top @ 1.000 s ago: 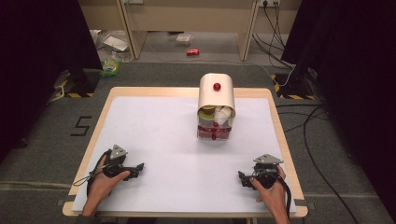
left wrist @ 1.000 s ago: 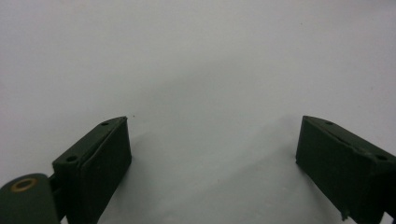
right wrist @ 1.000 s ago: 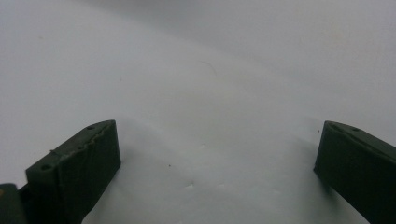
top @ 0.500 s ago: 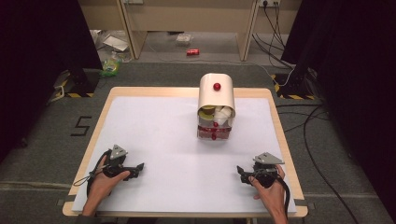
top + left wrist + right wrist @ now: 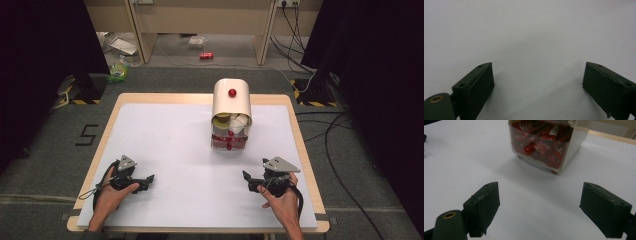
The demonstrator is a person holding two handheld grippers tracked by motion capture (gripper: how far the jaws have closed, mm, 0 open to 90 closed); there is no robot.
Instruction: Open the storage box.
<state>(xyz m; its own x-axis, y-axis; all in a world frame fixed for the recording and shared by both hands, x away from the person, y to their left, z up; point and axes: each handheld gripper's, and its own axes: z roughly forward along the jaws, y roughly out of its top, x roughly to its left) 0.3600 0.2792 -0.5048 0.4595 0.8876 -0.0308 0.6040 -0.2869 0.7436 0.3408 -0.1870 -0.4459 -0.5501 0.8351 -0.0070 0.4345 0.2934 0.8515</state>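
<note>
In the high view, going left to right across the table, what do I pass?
Left tongs → cream container with the red knob, its clear drawer of red packets below it → right tongs.

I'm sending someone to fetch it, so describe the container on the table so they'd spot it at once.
On the white table, look toward the far edge. The container has a cream rolled-back lid with a red knob, and a clear drawer of red packets.
</note>
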